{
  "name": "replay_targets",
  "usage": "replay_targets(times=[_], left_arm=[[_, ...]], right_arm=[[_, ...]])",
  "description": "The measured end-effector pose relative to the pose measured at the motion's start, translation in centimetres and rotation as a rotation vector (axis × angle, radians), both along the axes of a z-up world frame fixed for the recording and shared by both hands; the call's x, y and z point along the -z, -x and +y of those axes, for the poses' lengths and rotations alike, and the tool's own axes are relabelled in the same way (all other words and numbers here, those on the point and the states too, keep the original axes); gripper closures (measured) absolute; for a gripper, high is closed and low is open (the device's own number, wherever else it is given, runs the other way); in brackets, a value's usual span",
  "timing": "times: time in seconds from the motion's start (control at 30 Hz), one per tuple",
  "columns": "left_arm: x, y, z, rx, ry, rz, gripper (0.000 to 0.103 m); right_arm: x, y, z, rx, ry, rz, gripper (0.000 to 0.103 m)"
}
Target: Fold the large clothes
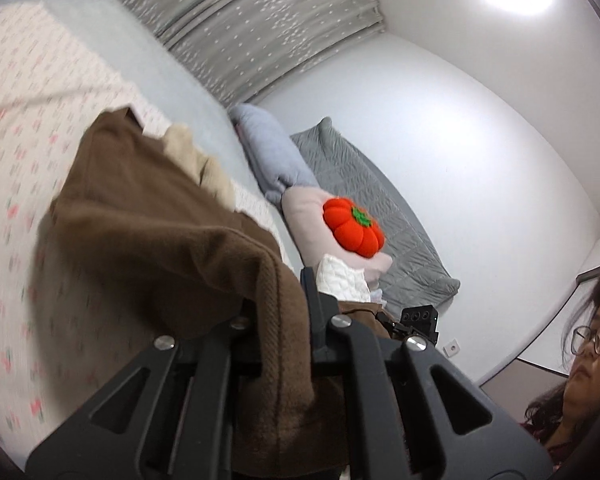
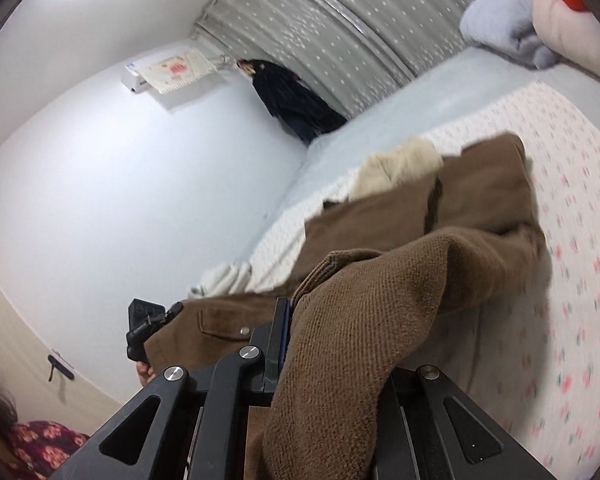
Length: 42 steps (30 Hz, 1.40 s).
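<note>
Both grippers are clamped on the brown coat point(image 1: 148, 232), each pinching a fold of its edge.

In the left wrist view the left gripper point(image 1: 288, 304) fills the bottom of the frame, and the cloth runs down between its closed jaws, hiding one finger. From there the coat stretches up to the left across the floral bedspread point(image 1: 24, 128). A cream lining point(image 1: 196, 156) shows at its far end, left of centre. The right gripper point(image 1: 414, 322) peeks out low and right of centre, past the coat.

To the right of centre lie a blue pillow point(image 1: 268, 148) and a pink pillow point(image 1: 308, 220) with a red pumpkin plush point(image 1: 352, 228) on it. A grey quilt point(image 1: 376, 208) lies beyond them. A spotted curtain point(image 1: 260, 28) hangs at the top.

In the right wrist view the right gripper point(image 2: 288, 332) grips the coat at lower centre, the cloth heaped over its right finger. The rest lies across the bedspread in the middle of the frame. The left gripper shows at lower left, against the coat's edge.
</note>
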State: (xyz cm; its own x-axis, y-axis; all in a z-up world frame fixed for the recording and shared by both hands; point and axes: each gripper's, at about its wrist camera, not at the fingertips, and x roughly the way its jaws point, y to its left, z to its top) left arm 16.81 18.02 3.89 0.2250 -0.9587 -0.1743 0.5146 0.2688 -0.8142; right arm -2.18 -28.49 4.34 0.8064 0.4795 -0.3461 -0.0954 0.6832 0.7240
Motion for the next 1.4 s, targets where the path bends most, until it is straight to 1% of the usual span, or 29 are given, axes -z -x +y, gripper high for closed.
replay_targets(times=[0.13, 0.23, 0.33, 0.4, 0.47, 0.57, 0.63, 0.7, 0.77, 0.8, 0.87, 0.9, 0.93, 0.97, 1.0, 1.07, 1.1, 1.13, 1.17, 1.2, 1.23, 1.3, 1.37, 1.4], left_arm=[[-2.2, -3.9, -2.0, -0.056, -0.02, -0.037, 0.093], [-3.4, -7.4, -3.9, -0.095, -0.053, -0.066, 0.093], [-3.6, -11.1, -5.7, -0.128, -0.086, -0.072, 0.093], [-3.2, -13.9, -6.9, -0.156, -0.105, -0.067, 0.093], [-2.8, -16.3, -8.0, -0.197, -0.147, -0.074, 0.093], [-1.6, -19.7, -9.4, -0.255, -0.215, -0.074, 0.093], [-0.4, -21.8, -9.9, -0.28, -0.246, -0.058, 0.093], [1.2, -24.3, -10.5, -0.312, -0.283, -0.024, 0.093], [2.7, -26.3, -11.1, -0.344, -0.335, -0.01, 0.093], [3.8, -27.4, -11.6, -0.367, -0.387, -0.008, 0.092], [5.7, -29.1, -12.4, -0.374, -0.445, 0.03, 0.091], [7.1, -30.0, -13.0, -0.358, -0.472, 0.066, 0.088], [7.8, -30.4, -13.4, -0.347, -0.488, 0.084, 0.086], [8.5, -30.8, -13.8, -0.336, -0.51, 0.094, 0.079], [8.7, -30.9, -14.0, -0.331, -0.521, 0.093, 0.076], [8.5, -30.8, -13.9, -0.327, -0.518, 0.094, 0.073], [8.2, -30.7, -13.7, -0.312, -0.509, 0.098, 0.07], [8.0, -30.6, -13.6, -0.305, -0.509, 0.096, 0.06], [7.6, -30.4, -13.5, -0.307, -0.519, 0.08, 0.049], [6.8, -29.9, -13.4, -0.321, -0.534, 0.042, 0.044], [6.0, -29.3, -13.3, -0.329, -0.537, 0.011, 0.036], [4.7, -28.7, -12.9, -0.358, -0.549, -0.043, 0.023], [3.5, -28.2, -12.7, -0.404, -0.58, -0.101, 0.021], [3.1, -27.9, -12.7, -0.42, -0.608, -0.136, 0.021]], right_arm=[[-1.4, -3.4, -2.2, 0.033, 0.002, -0.029, 0.092], [-1.7, -6.4, -4.2, 0.072, -0.01, -0.036, 0.092], [-1.7, -9.4, -6.2, 0.116, -0.021, -0.031, 0.092], [-1.3, -11.6, -7.7, 0.141, -0.025, -0.018, 0.092], [-0.7, -13.6, -9.1, 0.158, -0.033, 0.004, 0.092], [1.1, -17.1, -11.4, 0.198, -0.048, 0.049, 0.092], [2.8, -19.3, -12.8, 0.224, -0.063, 0.09, 0.092], [4.6, -21.5, -14.3, 0.245, -0.081, 0.135, 0.092], [6.8, -23.4, -15.4, 0.268, -0.09, 0.187, 0.092], [8.0, -24.2, -16.0, 0.285, -0.095, 0.217, 0.092], [10.7, -25.9, -17.4, 0.312, -0.14, 0.293, 0.091], [12.0, -26.4, -18.0, 0.318, -0.171, 0.33, 0.088], [13.2, -27.0, -18.6, 0.318, -0.208, 0.368, 0.087], [13.9, -27.2, -18.9, 0.32, -0.233, 0.385, 0.083], [14.2, -27.4, -19.3, 0.319, -0.257, 0.39, 0.081], [13.9, -27.5, -19.8, 0.295, -0.256, 0.393, 0.079], [13.3, -27.4, -19.8, 0.279, -0.239, 0.395, 0.076], [12.6, -27.3, -19.9, 0.268, -0.213, 0.393, 0.074], [11.9, -27.1, -20.1, 0.266, -0.188, 0.386, 0.071], [11.3, -26.8, -20.3, 0.27, -0.185, 0.377, 0.067], [10.8, -26.3, -20.9, 0.279, -0.211, 0.349, 0.064], [10.1, -24.8, -22.5, 0.334, -0.284, 0.277, 0.05], [9.1, -23.6, -22.8, 0.39, -0.259, 0.24, 0.041], [8.5, -23.1, -22.9, 0.406, -0.216, 0.232, 0.04]])
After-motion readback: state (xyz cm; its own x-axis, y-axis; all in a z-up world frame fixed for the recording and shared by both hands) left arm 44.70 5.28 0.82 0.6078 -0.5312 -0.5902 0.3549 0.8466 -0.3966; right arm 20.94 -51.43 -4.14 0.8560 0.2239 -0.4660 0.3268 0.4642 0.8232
